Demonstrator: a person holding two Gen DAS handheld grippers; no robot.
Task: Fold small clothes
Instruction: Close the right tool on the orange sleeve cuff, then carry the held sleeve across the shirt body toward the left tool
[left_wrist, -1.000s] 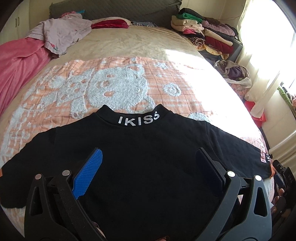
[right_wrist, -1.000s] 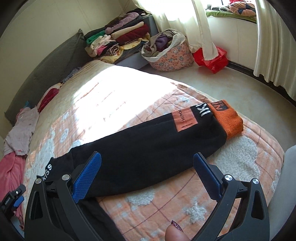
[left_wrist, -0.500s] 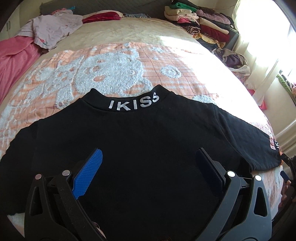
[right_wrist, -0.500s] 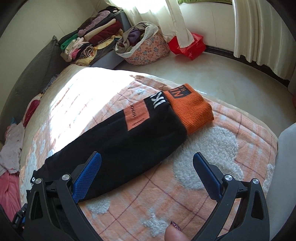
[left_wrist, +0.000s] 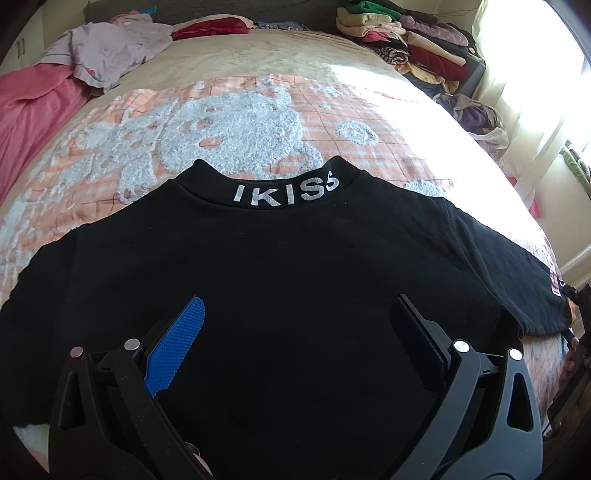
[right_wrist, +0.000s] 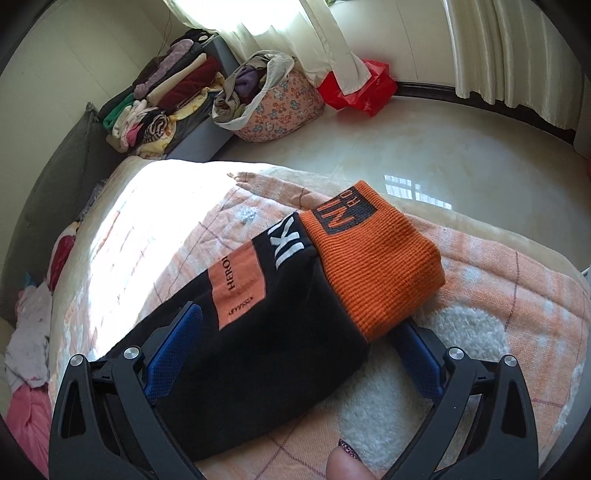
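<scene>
Black sweatshirt (left_wrist: 295, 295) spread flat, back up, on peach blanket (left_wrist: 221, 122); "IKISS" on collar. Left gripper (left_wrist: 295, 325) over garment's middle, jaws wide apart, nothing between. Right gripper (right_wrist: 299, 332) low at sleeve (right_wrist: 266, 325), jaws apart either side, orange cuff (right_wrist: 373, 258) just ahead. Folded clothes pile (right_wrist: 162, 107) beyond bed.

Left wrist view: low over the sweater (left_wrist: 295, 295) body, facing up the bed (left_wrist: 277, 62) toward the headboard, left claw (left_wrist: 295, 321) in the foreground. Right wrist view: close above the sleeve (right_wrist: 258, 332) and orange cuff (right_wrist: 376, 258), facing across the bed's edge to the floor (right_wrist: 424, 147) and curtains (right_wrist: 258, 29). Shared: the sweater, blanket (left_wrist: 221, 122), folded pile (left_wrist: 406, 40) and laundry bag (right_wrist: 273, 103).
</scene>
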